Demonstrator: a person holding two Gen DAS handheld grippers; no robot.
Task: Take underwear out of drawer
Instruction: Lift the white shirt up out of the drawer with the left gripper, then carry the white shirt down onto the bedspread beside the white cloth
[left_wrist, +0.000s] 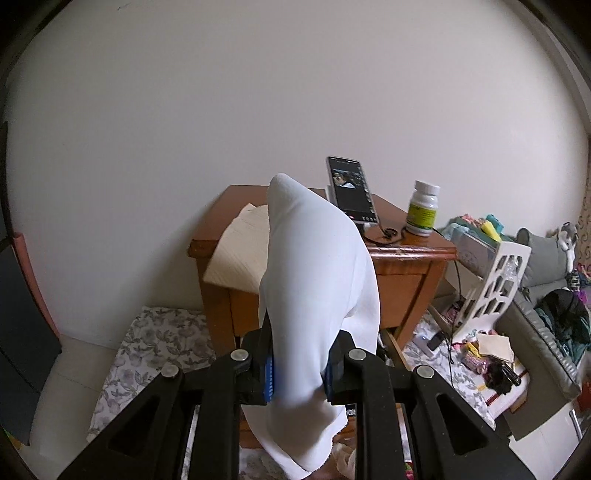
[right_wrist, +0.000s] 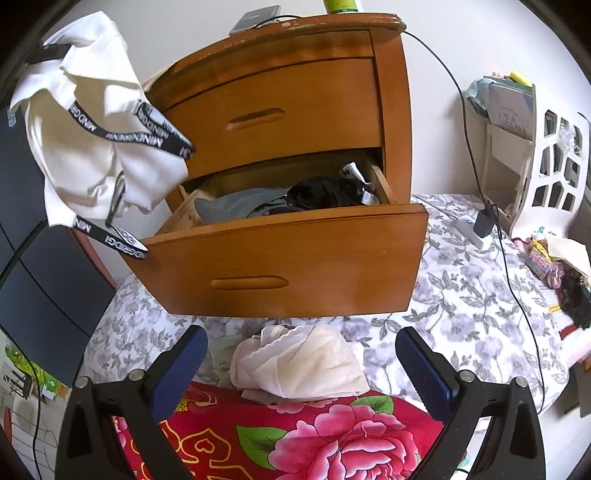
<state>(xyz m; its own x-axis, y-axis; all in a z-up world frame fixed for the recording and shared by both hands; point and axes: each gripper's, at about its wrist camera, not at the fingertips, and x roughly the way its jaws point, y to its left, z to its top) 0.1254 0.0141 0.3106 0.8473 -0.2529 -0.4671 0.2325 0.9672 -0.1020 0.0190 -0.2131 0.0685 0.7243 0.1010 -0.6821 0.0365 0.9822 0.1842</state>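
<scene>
one white underwear garment (left_wrist: 317, 280) with a black lettered waistband hangs clear of the open lower drawer (right_wrist: 280, 221), clamped in the left gripper (left_wrist: 299, 373) fingers. soft, light, floppy: best gripped at the waistband. right gripper (right_wrist: 301, 363) fingers spread, empty.

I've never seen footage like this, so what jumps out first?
A white garment with a black lettered waistband dangles at upper left, pinched in the left gripper. Beside it the bedside cabinet's lower drawer stands pulled out, dark clothes inside. The right gripper hangs open over a crumpled pale cloth.
</scene>
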